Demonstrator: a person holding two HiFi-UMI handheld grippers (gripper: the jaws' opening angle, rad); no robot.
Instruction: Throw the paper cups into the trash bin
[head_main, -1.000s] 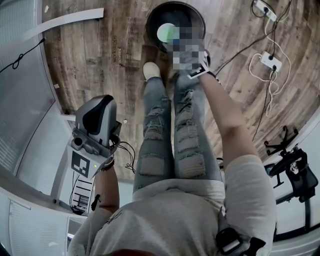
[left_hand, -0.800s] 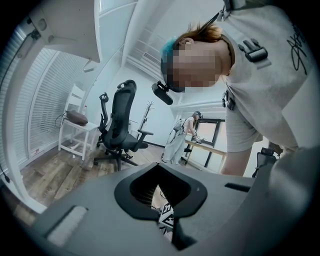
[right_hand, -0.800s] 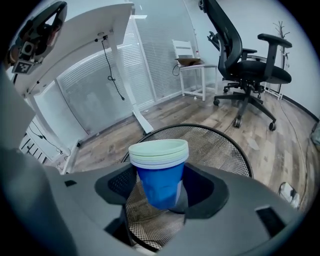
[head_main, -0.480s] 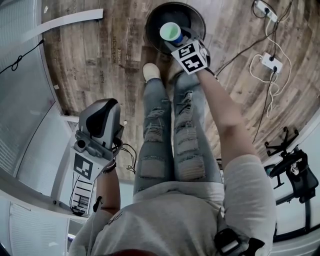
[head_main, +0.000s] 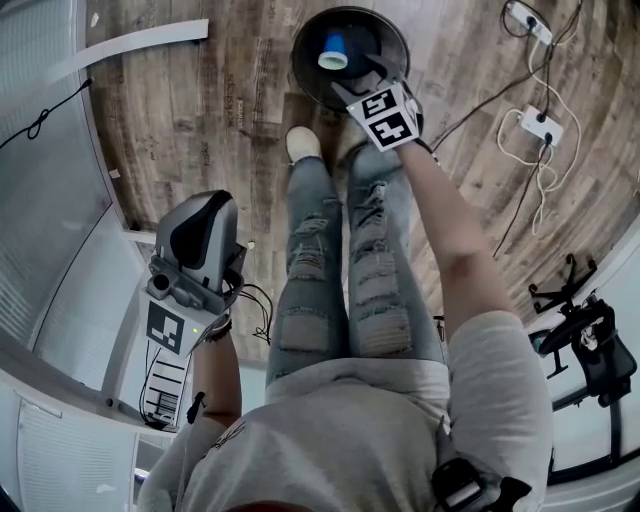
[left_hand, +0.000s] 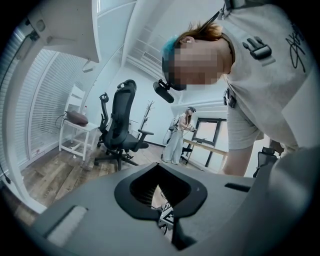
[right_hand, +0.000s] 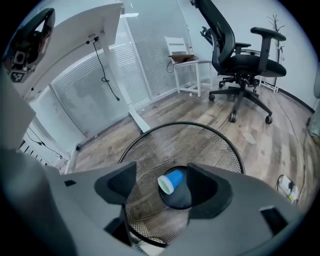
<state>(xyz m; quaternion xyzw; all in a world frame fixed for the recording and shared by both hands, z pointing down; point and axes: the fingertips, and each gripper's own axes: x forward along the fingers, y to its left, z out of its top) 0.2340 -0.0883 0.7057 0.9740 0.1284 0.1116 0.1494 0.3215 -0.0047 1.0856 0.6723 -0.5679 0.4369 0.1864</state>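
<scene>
A blue paper cup (head_main: 333, 50) lies on its side inside the round black mesh trash bin (head_main: 296, 50) on the wood floor. My right gripper (head_main: 352, 82) hangs over the bin's near rim, open, with nothing between its fingers. In the right gripper view the cup (right_hand: 171, 182) shows deep in the bin (right_hand: 200, 145), well below the gap of the right gripper (right_hand: 161, 175). My left gripper (head_main: 203, 215) is held up at the left beside a white desk, far from the bin. In its own view the left gripper (left_hand: 163, 215) has its jaws together and holds nothing.
The person's legs (head_main: 340, 260) stand just before the bin. Power strips with cables (head_main: 540, 120) lie on the floor at the right. A black office chair (right_hand: 240, 55) and a small white side table (right_hand: 187, 62) stand beyond the bin. Another person (left_hand: 177, 137) stands far off.
Half a second ago the cup sat in my right gripper above the bin. It has been let go and has dropped into the bin. The left gripper has barely moved.
</scene>
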